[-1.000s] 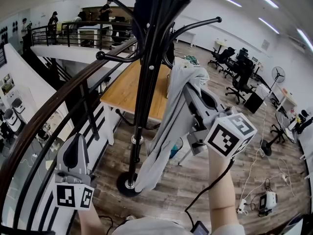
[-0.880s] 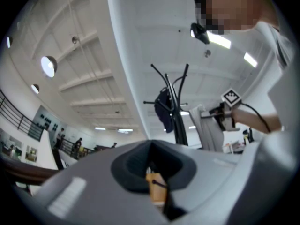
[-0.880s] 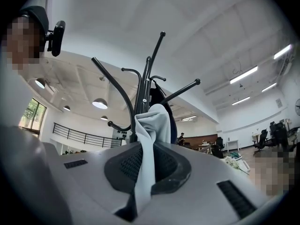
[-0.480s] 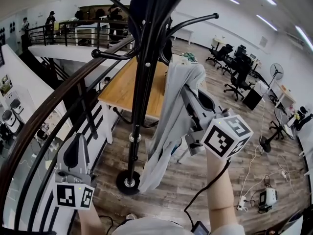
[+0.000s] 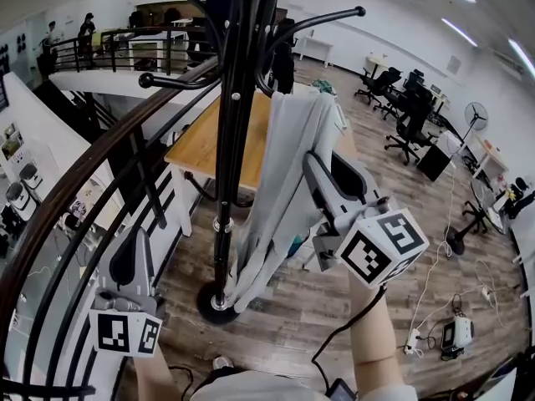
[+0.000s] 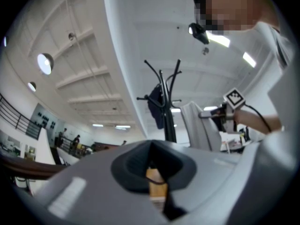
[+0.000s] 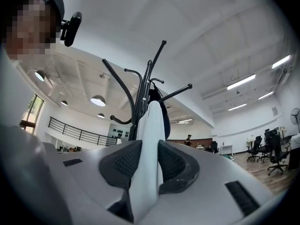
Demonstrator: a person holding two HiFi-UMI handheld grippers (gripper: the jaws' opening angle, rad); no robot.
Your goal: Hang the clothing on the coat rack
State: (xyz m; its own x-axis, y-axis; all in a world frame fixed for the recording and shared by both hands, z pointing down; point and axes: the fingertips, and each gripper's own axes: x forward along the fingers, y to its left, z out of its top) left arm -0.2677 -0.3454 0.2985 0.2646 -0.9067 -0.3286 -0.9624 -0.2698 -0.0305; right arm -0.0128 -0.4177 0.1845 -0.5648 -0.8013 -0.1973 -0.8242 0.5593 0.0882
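The black coat rack (image 5: pixel 227 140) stands in front of me, its hooks spreading at the top. A light grey garment (image 5: pixel 280 182) hangs straight down beside the pole, its top up at the hooks. My right gripper (image 5: pixel 313 161) sits against the garment's upper right side. In the right gripper view a fold of the garment (image 7: pixel 152 139) still runs between the right gripper's (image 7: pixel 149 165) jaws, which are opening. My left gripper (image 5: pixel 134 239) is held low at the left, shut and empty, away from the rack. A dark garment (image 6: pixel 154 107) hangs on the rack's far side.
A dark curved handrail (image 5: pixel 84 174) with bars runs along the left, close to the rack. Behind the rack stands a wooden table (image 5: pixel 205 144). Office chairs (image 5: pixel 410 124) and a fan (image 5: pixel 475 115) stand at the far right. Cables and a small device (image 5: pixel 456 337) lie on the floor.
The grey garment has swung in toward the pole and now hangs straight down instead of draping at a slant. The right gripper has shifted left with it. The left gripper stays put.
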